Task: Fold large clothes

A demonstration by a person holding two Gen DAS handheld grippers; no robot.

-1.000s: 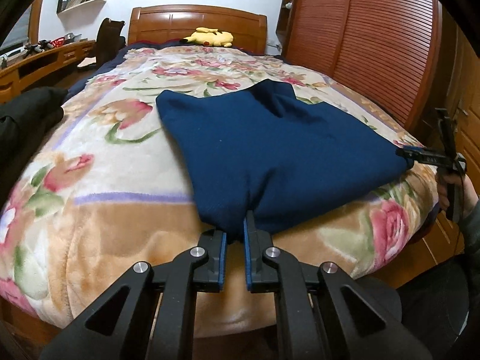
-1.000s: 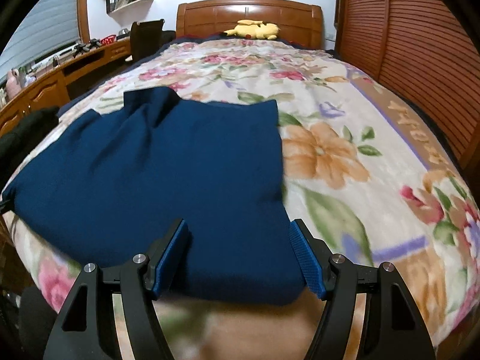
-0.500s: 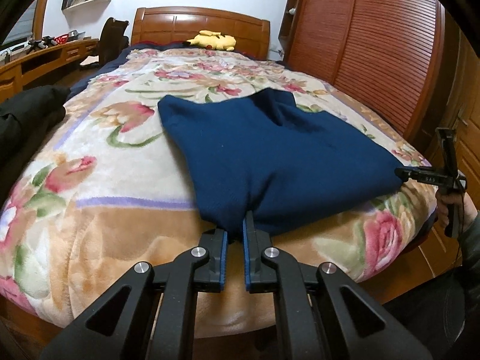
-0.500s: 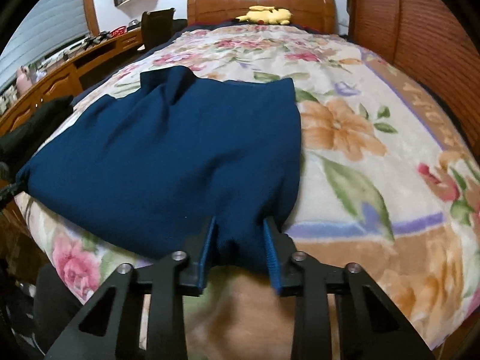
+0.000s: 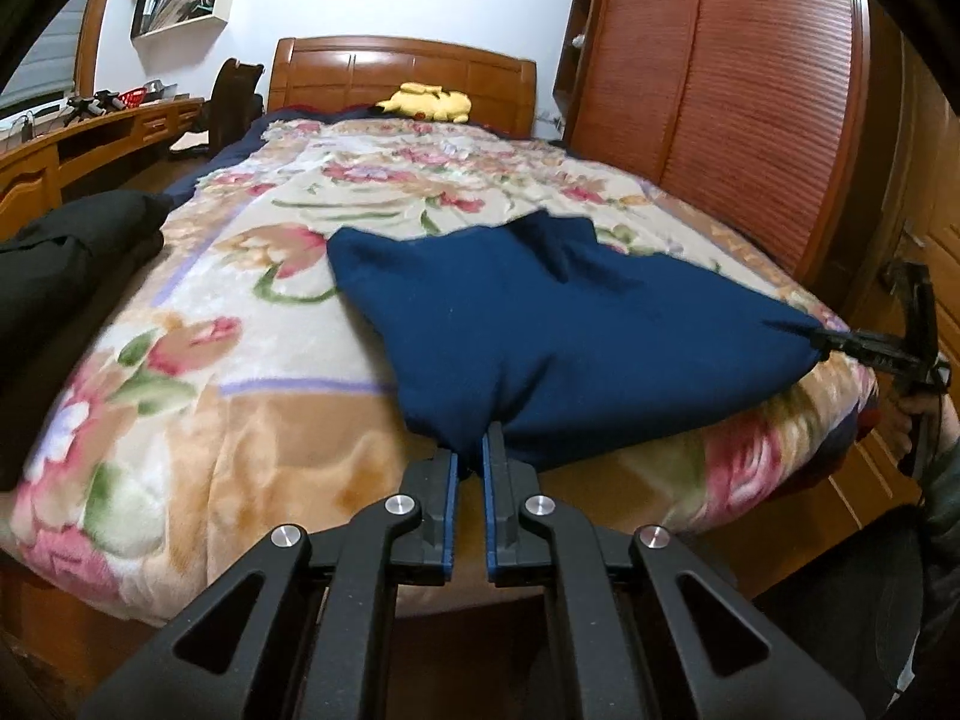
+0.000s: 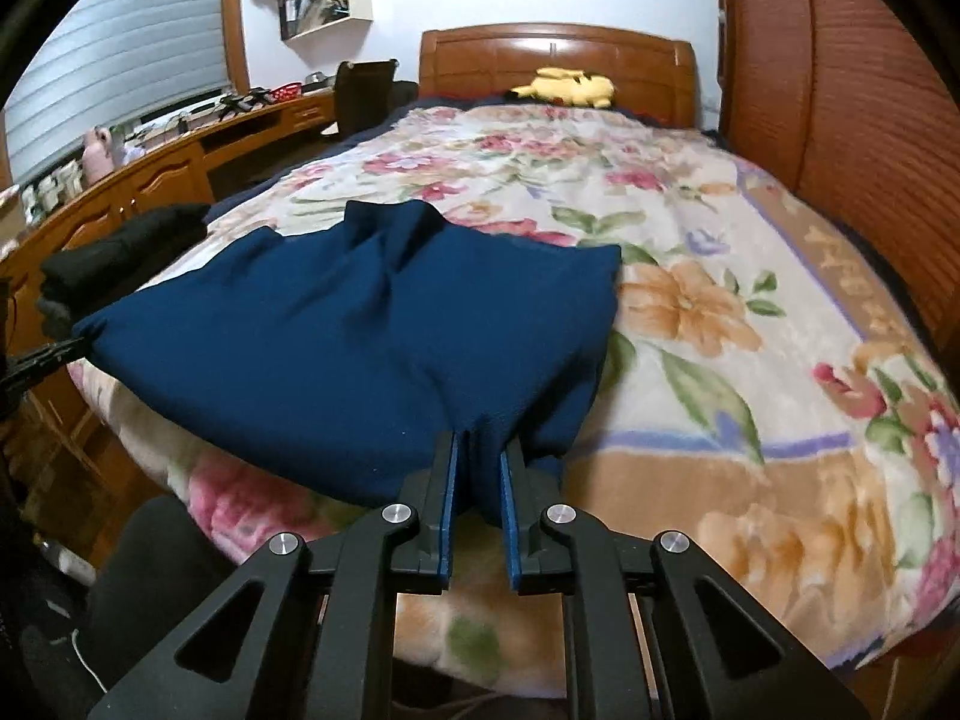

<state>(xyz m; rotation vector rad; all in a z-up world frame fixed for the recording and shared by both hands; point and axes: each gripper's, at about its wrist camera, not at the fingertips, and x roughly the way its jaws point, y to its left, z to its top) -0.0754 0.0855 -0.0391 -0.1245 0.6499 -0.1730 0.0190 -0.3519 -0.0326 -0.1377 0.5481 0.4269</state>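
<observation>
A dark blue garment (image 5: 540,330) (image 6: 360,348) lies spread on the floral blanket (image 5: 240,360) (image 6: 720,360) near the foot of the bed. My left gripper (image 5: 474,438) is shut on its near left corner, the cloth bunched between the pads. The right gripper (image 6: 480,444) is closing its jaws on the near right corner, and folds of cloth are pressed between its blue pads. Each gripper shows in the other's view, pinching an outer corner: the right gripper (image 5: 831,341) and the left gripper (image 6: 66,349). The near hem is stretched between them.
Folded black clothes (image 5: 60,264) (image 6: 120,252) rest at the bed's left side. A yellow plush toy (image 5: 429,102) (image 6: 570,87) sits by the headboard. A wooden wardrobe (image 5: 750,120) lines the right, a desk (image 6: 150,180) the left. A hand (image 5: 918,414) holds the right gripper.
The right gripper's wide jaws came together on the garment's corner. Both grippers drew back from the bed, and the near hem pulled taut towards the foot.
</observation>
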